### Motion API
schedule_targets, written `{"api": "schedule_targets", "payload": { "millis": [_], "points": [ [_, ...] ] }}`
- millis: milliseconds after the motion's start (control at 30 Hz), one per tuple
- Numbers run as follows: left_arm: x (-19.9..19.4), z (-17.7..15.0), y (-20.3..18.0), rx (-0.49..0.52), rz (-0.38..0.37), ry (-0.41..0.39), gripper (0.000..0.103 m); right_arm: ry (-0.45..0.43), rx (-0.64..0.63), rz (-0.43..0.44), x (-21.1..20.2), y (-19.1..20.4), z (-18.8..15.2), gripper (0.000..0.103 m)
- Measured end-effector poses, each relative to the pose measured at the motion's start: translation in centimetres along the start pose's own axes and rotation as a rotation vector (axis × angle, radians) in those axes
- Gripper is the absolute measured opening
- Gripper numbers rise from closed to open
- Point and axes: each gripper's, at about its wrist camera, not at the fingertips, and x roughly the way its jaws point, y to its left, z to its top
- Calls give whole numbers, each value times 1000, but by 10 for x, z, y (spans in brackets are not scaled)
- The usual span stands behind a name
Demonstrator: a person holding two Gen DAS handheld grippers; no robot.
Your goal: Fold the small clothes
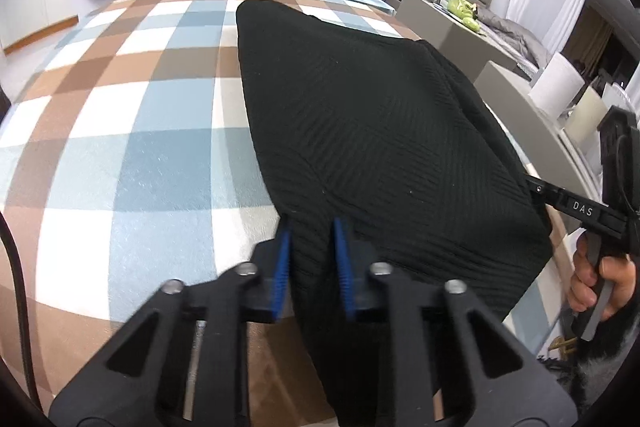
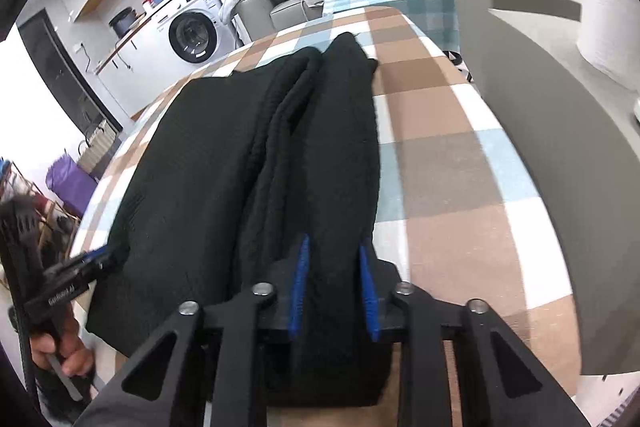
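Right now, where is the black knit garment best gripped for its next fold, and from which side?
Probably at the near hem's two corners, from the near table edge. The black knit garment lies lengthwise, its far end flat, and the left gripper and right gripper already pinch those corners, ready to carry the hem over.

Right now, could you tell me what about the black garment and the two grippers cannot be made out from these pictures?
- Black garment, near hem: cut off behind the left gripper in the left wrist view.
- Which kind of garment: folds hide its shape in both views.
- Right gripper: cloth lies between its blue fingers; how many layers are pinched is hidden.
- Table under the garment: covered.
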Motion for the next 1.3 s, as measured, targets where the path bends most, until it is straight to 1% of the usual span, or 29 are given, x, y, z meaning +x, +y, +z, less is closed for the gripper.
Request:
{"api": "schedule_targets", "payload": {
  "millis": [33, 100, 167, 333, 400, 467, 600, 700, 733, 767, 800, 833, 900, 933, 967, 1033, 1067, 1100, 1133, 1167, 1200, 1233, 1300],
  "points": [
    [-1, 0, -1, 8, 8, -5, 13, 3, -13, -5, 1, 5, -1, 18],
    [-5, -2, 1, 14, 40, -18, 12, 17, -13, 3, 3, 9, -2, 17],
    [-9, -4, 8, 4, 58, -24, 12, 31, -6, 22, 5, 13, -4, 17],
    [-28, -11, 47, -79, 114, -42, 12, 77, -49, 98, 10, 49, -15, 17],
    [-32, -13, 62, -112, 98, -39, 12, 91, -72, 119, 11, 58, -18, 17],
    [-36, -15, 72, -135, 66, -43, 12, 94, -88, 105, 8, 58, -21, 19],
    [-39, -17, 73, -128, 70, -58, 13, 97, -73, 91, -6, 45, -21, 26],
    [-42, -17, 73, -132, 63, -65, 16, 55, -65, 108, -18, 42, -12, 30],
    [-45, -18, 72, -134, 59, -71, 17, 39, -63, 129, -19, 44, -6, 34],
    [-46, -17, 72, -138, 56, -78, 21, 32, -61, 148, -17, 47, 0, 38],
    [-49, -17, 72, -142, 47, -87, 27, 26, -62, 170, -15, 52, 5, 42],
    [-52, -16, 72, -145, 43, -94, 32, 18, -65, 199, -9, 57, 12, 42],
    [-58, -16, 70, -145, 42, -112, 51, 34, -74, 215, 6, 67, 22, 42],
    [-60, -15, 70, -144, 44, -121, 55, 55, -66, 198, 21, 70, 29, 42],
    [-63, -15, 68, -142, 43, -132, 60, 65, -64, 203, 29, 71, 32, 42],
    [-65, -14, 65, -135, 37, -138, 61, 102, -54, 219, 52, 75, 41, 42],
    [-66, -14, 63, -131, 34, -140, 61, 106, -55, 233, 62, 77, 45, 42],
    [-67, -14, 61, -128, 35, -139, 61, 98, -67, 234, 69, 82, 49, 38],
    [-67, -14, 60, -127, 33, -138, 61, 93, -83, 224, 72, 85, 51, 24],
    [-67, -14, 58, -124, 27, -138, 61, 111, -108, 222, 75, 92, 55, 15],
    [-68, -13, 57, -122, 22, -140, 61, 106, -121, 225, 74, 96, 58, 10],
    [-69, -13, 56, -120, 17, -145, 61, 51, -146, 232, 62, 103, 62, 9],
    [-72, -12, 53, -114, 13, -150, 61, -14, -225, 216, 32, 117, 70, 9]
  ]
}}
